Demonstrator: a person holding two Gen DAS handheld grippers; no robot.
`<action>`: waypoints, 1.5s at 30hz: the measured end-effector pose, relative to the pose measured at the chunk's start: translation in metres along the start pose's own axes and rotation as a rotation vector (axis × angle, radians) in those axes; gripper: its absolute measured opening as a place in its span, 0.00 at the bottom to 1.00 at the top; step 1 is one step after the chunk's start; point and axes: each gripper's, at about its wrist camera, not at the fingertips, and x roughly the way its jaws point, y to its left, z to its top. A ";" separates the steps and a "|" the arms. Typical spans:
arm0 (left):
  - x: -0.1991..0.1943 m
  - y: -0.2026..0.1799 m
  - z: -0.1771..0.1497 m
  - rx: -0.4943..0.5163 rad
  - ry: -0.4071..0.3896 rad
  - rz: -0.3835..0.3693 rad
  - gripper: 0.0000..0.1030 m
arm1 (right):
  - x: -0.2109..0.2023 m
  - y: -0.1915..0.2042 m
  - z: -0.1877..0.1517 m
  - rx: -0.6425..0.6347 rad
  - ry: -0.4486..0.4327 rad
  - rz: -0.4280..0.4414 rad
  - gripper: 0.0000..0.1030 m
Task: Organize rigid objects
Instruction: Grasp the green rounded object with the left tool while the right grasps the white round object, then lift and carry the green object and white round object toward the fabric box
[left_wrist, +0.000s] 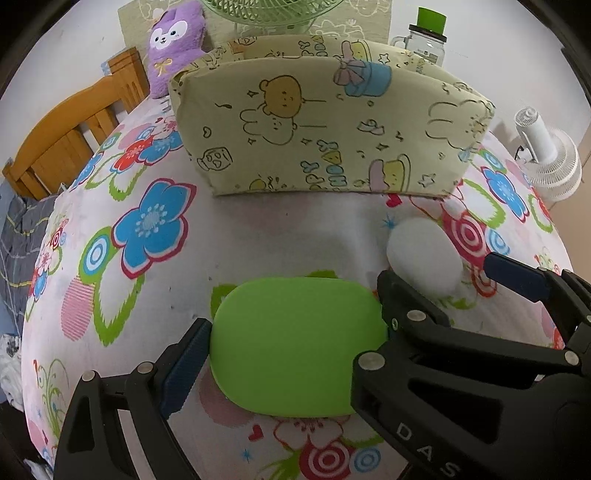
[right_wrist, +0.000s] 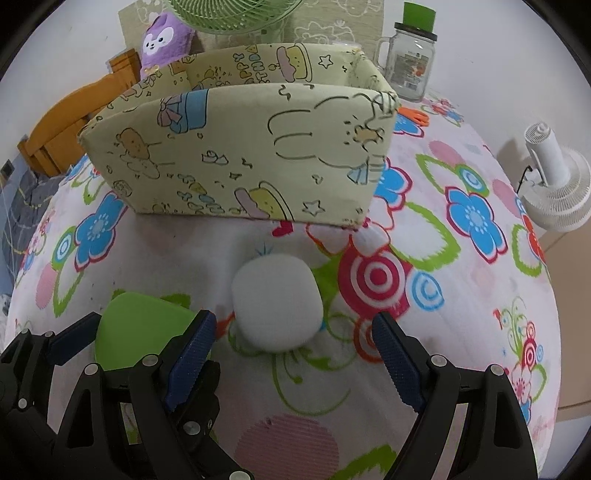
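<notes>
Green case (left_wrist: 295, 347) between left gripper (left_wrist: 291, 332) fingers

Both tools (left_wrist: 295, 354) (right_wrist: 291, 354) agape — angled downward

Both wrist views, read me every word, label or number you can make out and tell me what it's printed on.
"DAS": white letters on the black body of the right claw, seen in the left wrist view; cut off at the frame edge.
"PPY" and "THDA": parts of a birthday greeting printed on the fabric storage box.
Jar label: too small and blurred to read.
Green case and white case: no text.
</notes>
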 end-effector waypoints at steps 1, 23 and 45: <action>0.001 0.000 0.002 0.001 0.000 0.000 0.92 | 0.002 0.000 0.002 0.000 -0.001 0.000 0.86; -0.002 0.001 0.008 -0.003 0.007 -0.014 0.92 | 0.002 0.002 0.012 -0.016 0.036 0.004 0.48; -0.057 -0.005 0.005 0.011 -0.059 -0.016 0.92 | -0.058 0.004 0.002 0.042 -0.024 0.007 0.48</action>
